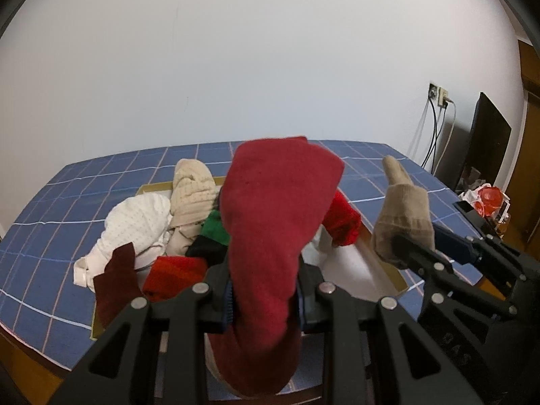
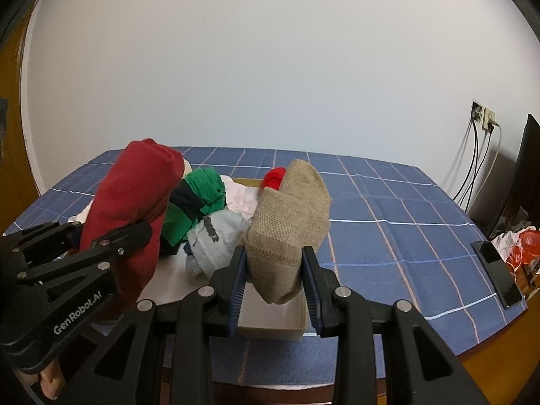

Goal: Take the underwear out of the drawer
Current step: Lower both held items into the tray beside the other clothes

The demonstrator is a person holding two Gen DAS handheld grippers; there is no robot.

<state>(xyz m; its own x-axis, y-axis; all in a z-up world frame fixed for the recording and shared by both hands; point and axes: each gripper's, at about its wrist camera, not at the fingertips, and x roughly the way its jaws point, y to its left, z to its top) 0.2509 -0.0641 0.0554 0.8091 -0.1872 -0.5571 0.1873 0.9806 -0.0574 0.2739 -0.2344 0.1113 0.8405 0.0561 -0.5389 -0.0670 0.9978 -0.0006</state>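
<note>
We see a table under a blue cloth crossed by thin white and pink lines (image 2: 388,209), and on it our landmark, a shallow open cardboard box with a white inside (image 2: 270,317) (it serves as the drawer here). Everything else we place against that box.

Piled inside it is a heap of soft garments: a white dotted knit piece (image 1: 138,222) hangs over its left side, a cream waffle-knit piece (image 1: 192,192) lies toward its far-left corner, a green-and-black piece (image 2: 195,202) sits mid-box, a pale grey piece with a dark mark (image 2: 216,236) lies just in front of that, and a bright red roll (image 1: 344,222) rests against its right wall. A dark maroon scrap (image 1: 116,280) droops over its near-left edge.

Above the box's near-left part, the left gripper (image 1: 263,300) has its black jaws pressed tight on a large dark red cloth garment (image 1: 270,236), which is lifted clear of the heap and stands up between the blue pads.

Above the box's near-right corner, the right gripper (image 2: 275,287) clamps a smaller beige knit garment (image 2: 290,222), also raised off the pile, its lower end dangling over the white floor of the box.

Right of the box, near the table's edge, lies a black phone (image 2: 499,276).
</note>
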